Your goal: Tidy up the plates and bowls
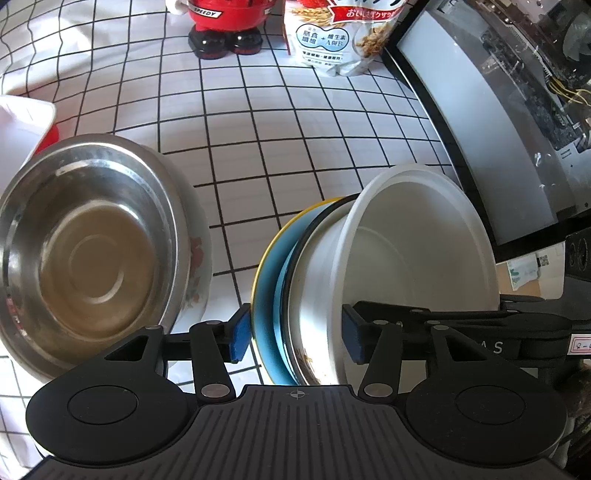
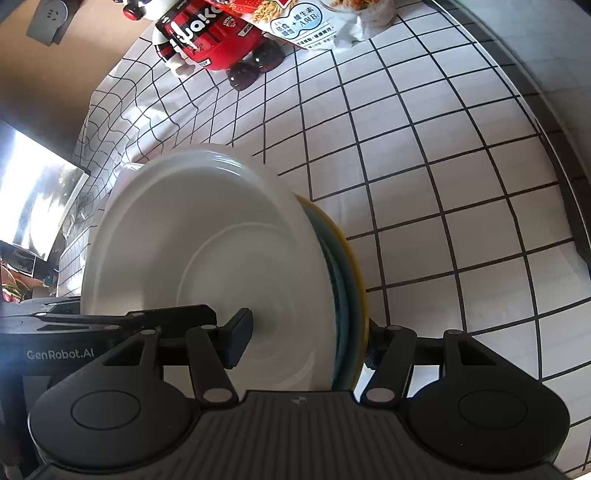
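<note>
A nested stack stands tilted on edge: a white plastic bowl inside a black-rimmed white bowl, inside a blue bowl with a yellow rim. My left gripper straddles the stack's near rim. One blue pad lies against the blue bowl's outside, the other pad against the white bowl's inside. My right gripper is shut on the same stack from the opposite side. Its left pad is inside the white bowl; its other finger is hidden behind the yellow-rimmed bowl.
A steel bowl rests in a floral ceramic bowl to the left, beside a white container. A red toy figure and a cereal bag stand at the back of the checked tablecloth. A black-framed screen borders the right.
</note>
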Motion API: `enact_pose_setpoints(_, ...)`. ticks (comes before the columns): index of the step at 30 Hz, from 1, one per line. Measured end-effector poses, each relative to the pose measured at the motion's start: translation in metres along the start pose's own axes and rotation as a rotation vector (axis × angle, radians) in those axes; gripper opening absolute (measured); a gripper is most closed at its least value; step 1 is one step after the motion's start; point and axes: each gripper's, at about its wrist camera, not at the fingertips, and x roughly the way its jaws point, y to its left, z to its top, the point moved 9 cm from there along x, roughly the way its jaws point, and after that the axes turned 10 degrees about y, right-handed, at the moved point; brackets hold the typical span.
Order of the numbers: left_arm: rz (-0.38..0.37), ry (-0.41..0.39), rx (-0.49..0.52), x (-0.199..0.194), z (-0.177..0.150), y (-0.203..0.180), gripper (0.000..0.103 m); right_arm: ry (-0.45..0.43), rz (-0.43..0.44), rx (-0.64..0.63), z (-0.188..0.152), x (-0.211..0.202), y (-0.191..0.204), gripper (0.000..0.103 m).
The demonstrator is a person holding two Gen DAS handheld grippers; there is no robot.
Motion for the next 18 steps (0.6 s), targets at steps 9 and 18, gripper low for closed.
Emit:
enact_pose_setpoints(9,0.01,-0.004,0.01,0.0014,0.0,-0.0033,0.061,0.014,0.017,-0.001,-0.0024,0.0001,0.0007,0.06)
enact_pose_setpoints(18,0.002,0.003,0.011,0.0011,0.0008,-0.003,0.059,0.029,0.021,-0.006,-0.0016,-0.0003,0.0012,0.06)
